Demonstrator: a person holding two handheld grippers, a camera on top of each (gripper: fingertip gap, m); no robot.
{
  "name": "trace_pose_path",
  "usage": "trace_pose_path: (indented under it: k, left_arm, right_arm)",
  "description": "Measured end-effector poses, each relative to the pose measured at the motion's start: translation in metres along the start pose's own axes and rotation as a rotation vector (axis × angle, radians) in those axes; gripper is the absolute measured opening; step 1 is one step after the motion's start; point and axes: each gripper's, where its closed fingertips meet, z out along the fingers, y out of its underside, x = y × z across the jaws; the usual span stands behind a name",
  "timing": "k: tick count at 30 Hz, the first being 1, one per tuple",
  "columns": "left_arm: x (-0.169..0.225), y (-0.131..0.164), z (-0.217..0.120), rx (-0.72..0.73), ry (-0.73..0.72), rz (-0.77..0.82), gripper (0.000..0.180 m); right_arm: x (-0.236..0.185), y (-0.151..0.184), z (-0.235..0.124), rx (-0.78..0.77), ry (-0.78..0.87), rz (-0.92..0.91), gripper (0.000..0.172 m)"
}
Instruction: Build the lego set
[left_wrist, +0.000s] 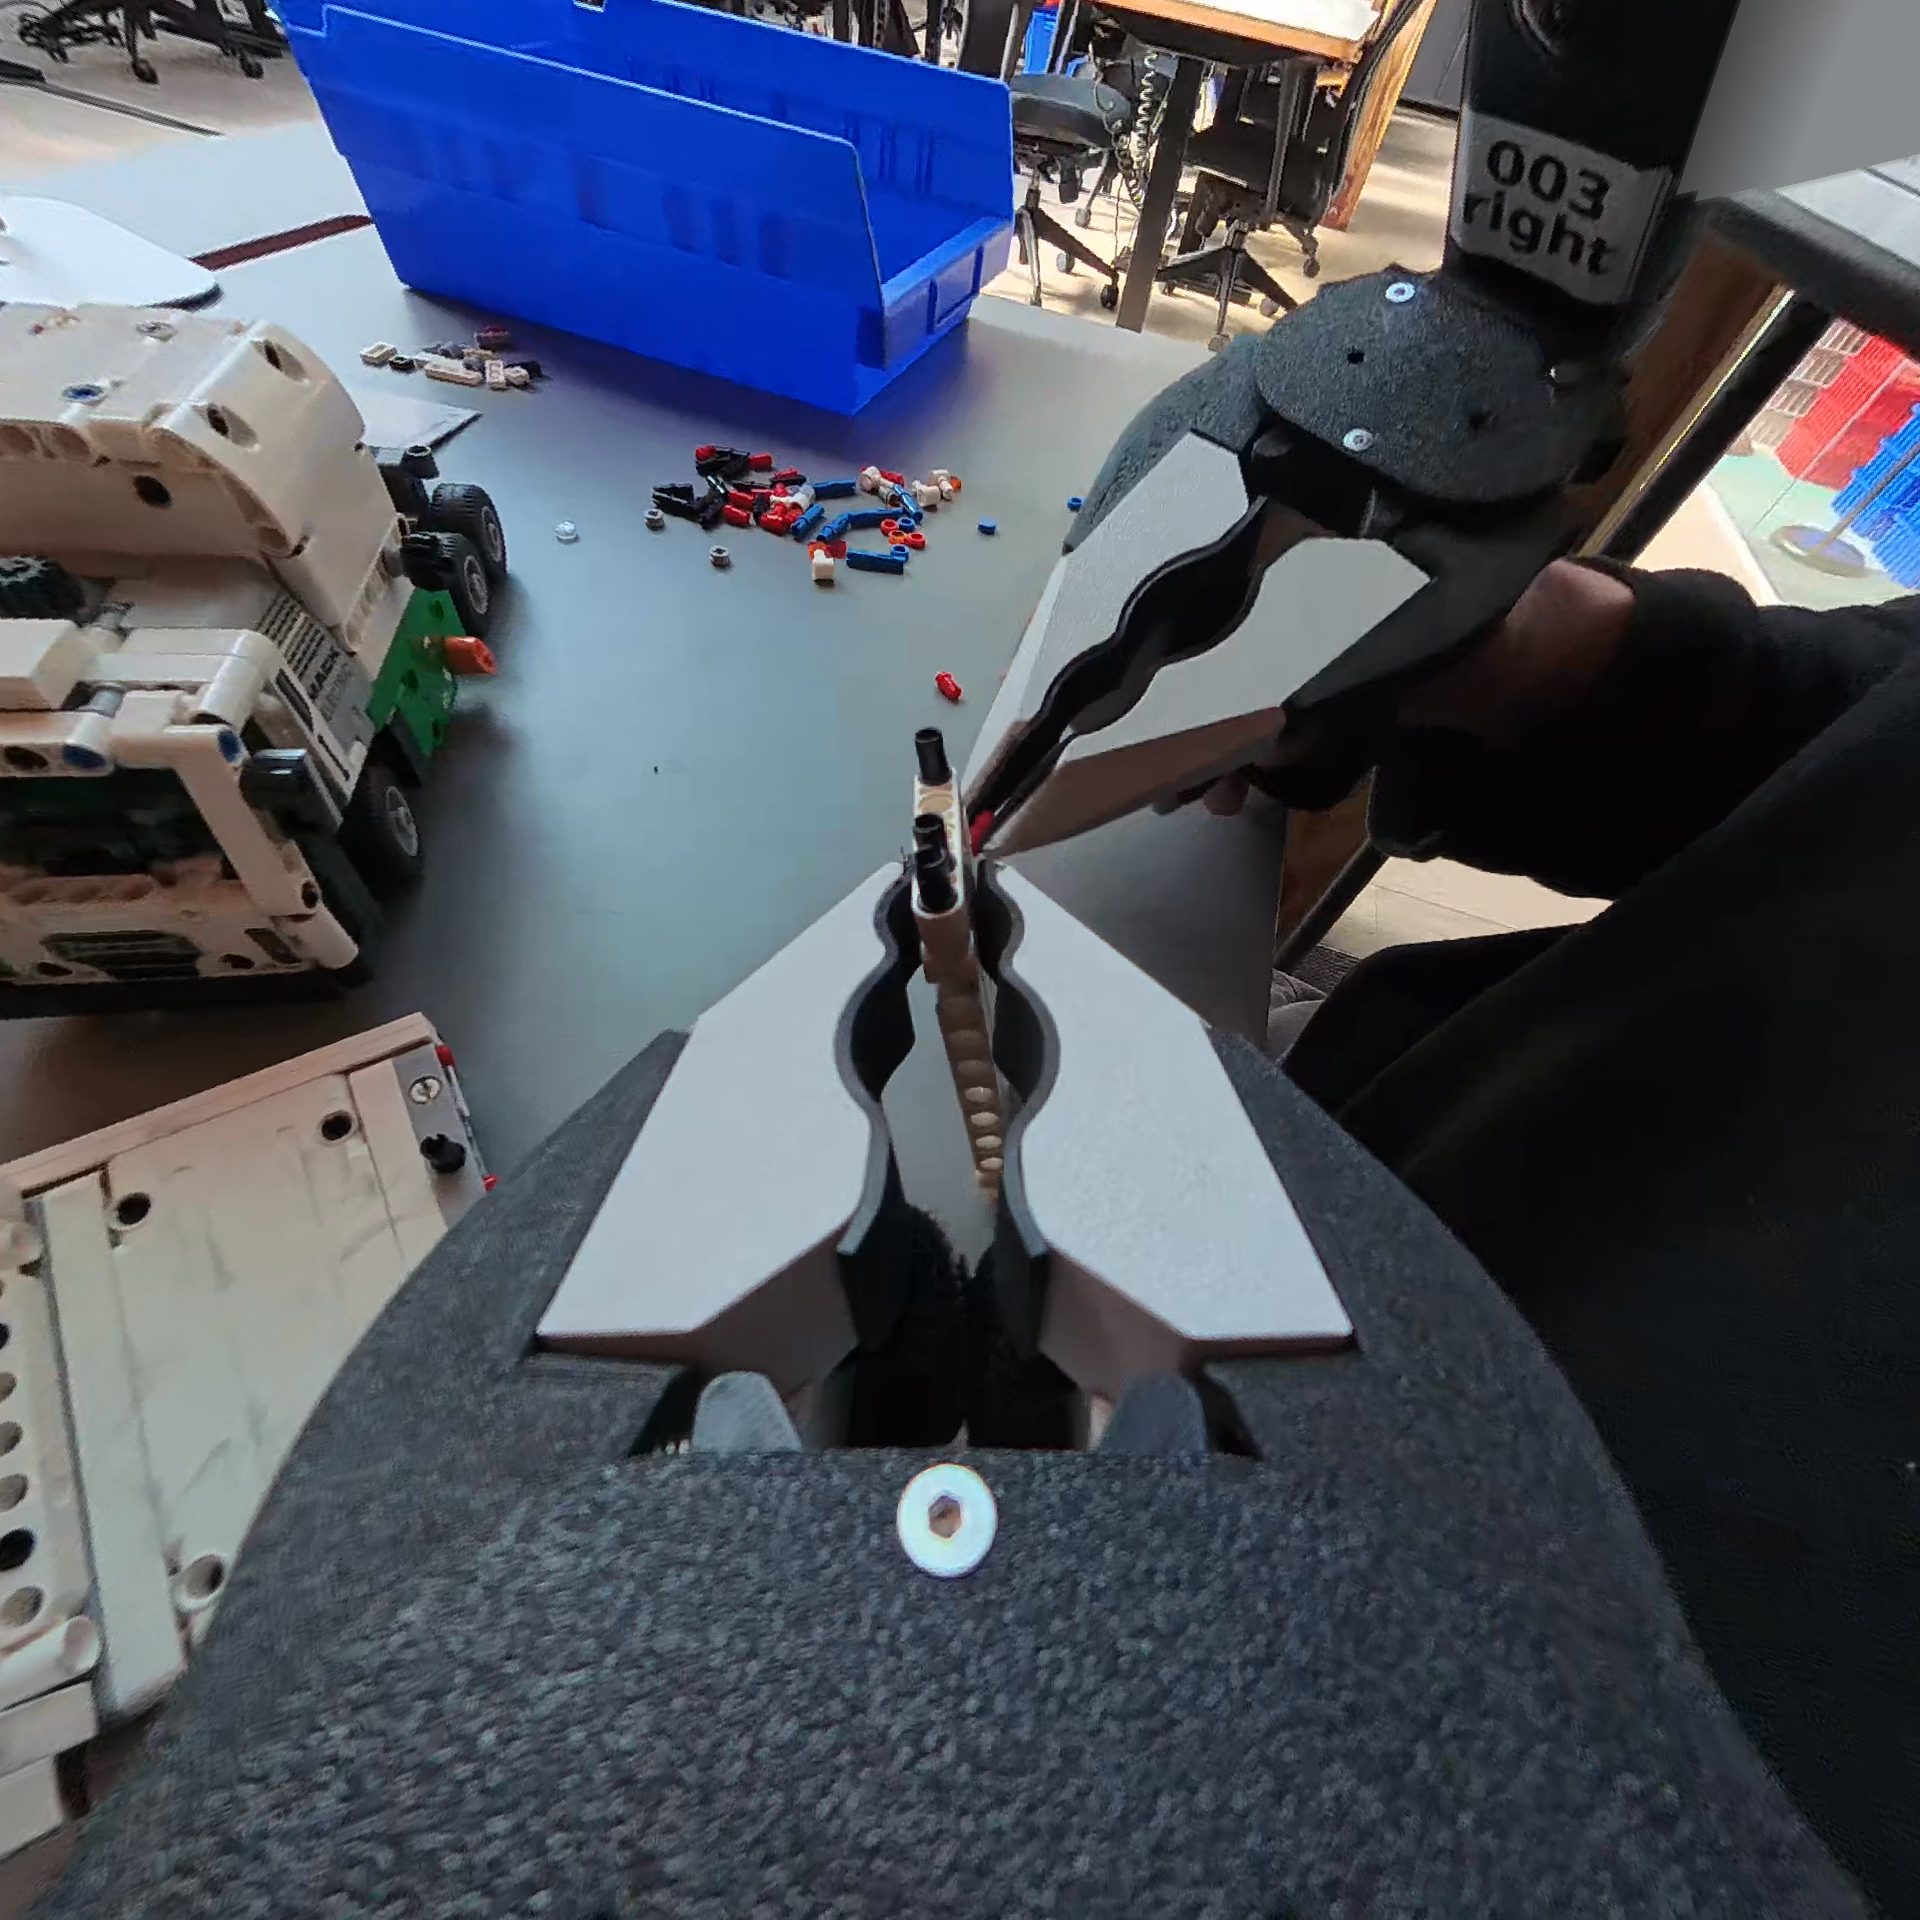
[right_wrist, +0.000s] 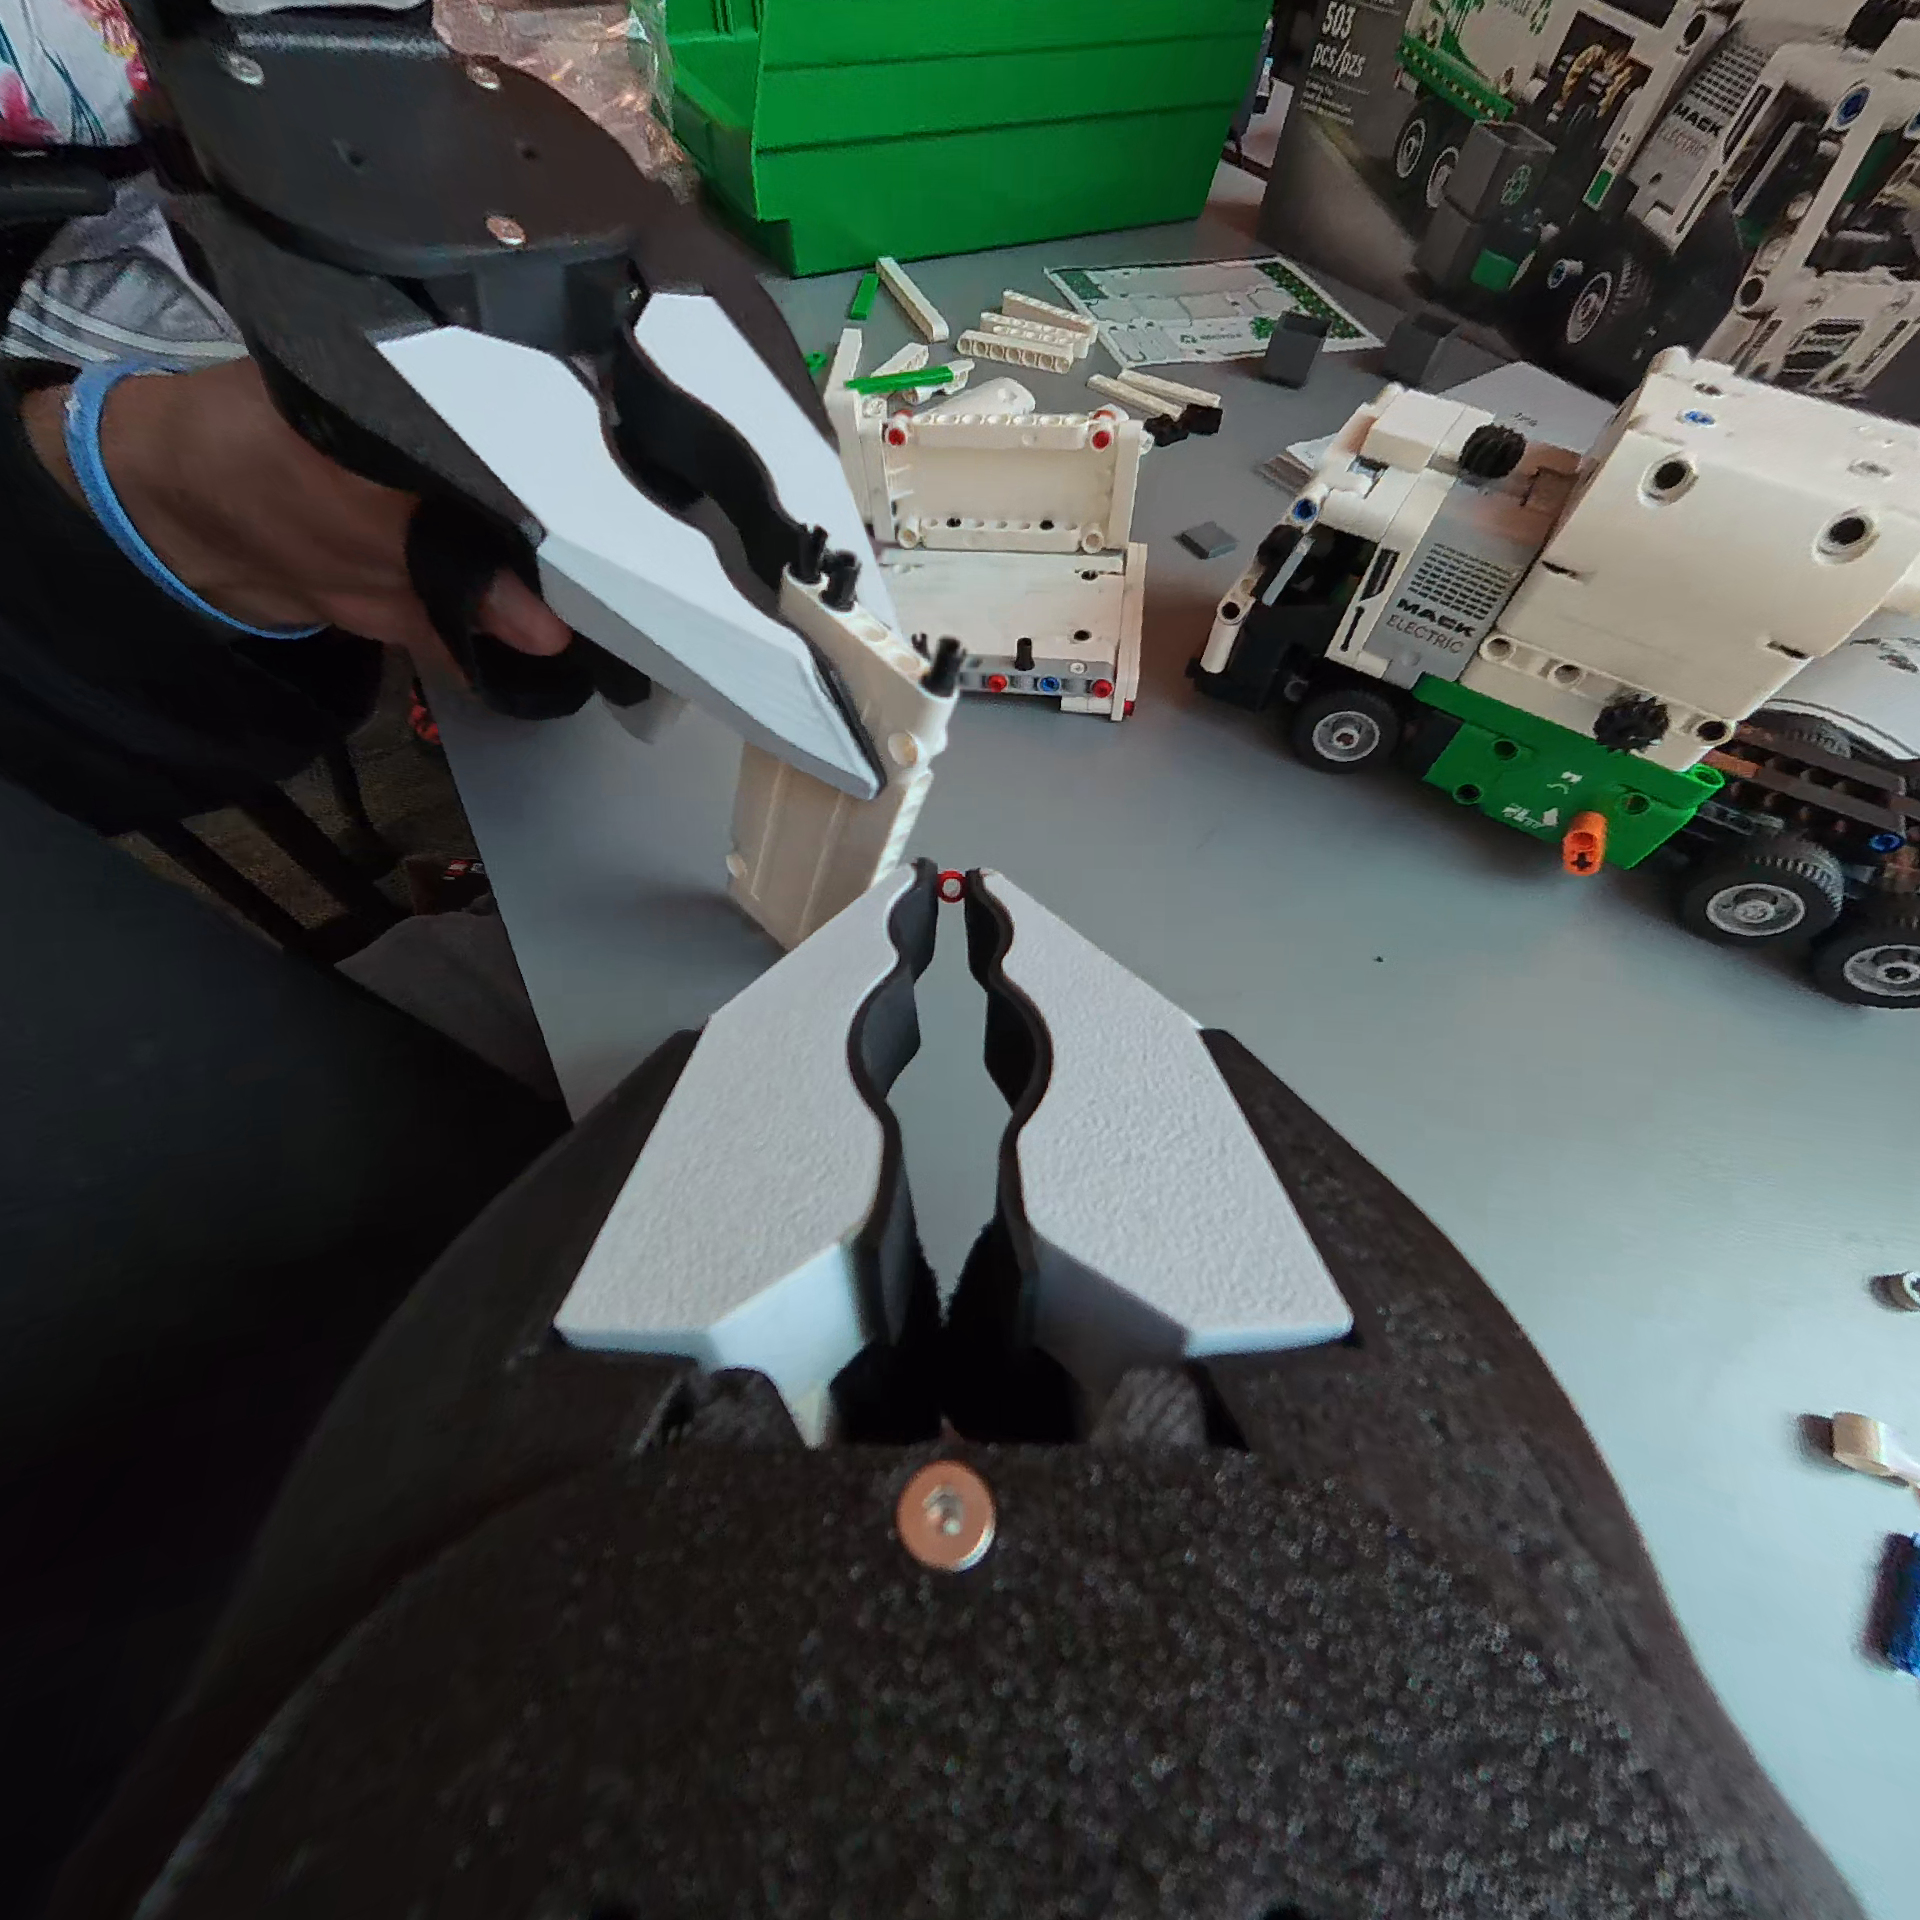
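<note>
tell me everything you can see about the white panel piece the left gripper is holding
The white panel is a flat, ribbed plastic building-toy piece with a holed beam along one edge. Black pins stick out of its top end. The left gripper clamps its upper part, both pads against it, holding it upright above the grey table. The right gripper, pinching a small red pin, has its tips right beside the beam.
</note>
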Motion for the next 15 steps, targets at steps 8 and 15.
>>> trace_pose_path:
  k: [8,15]
  left_arm:
    - [0.0,0.004,-0.005,0.015,0.013,0.006,0.006]
    - [-0.017,0.006,-0.003,0.028,0.016,-0.345,0.006]
  right_arm:
    - [-0.001,0.002,-0.001,-0.003,-0.009,0.015,0.004]
    - [-0.004,-0.031,-0.008,0.165,0.12,-0.09,0.004]
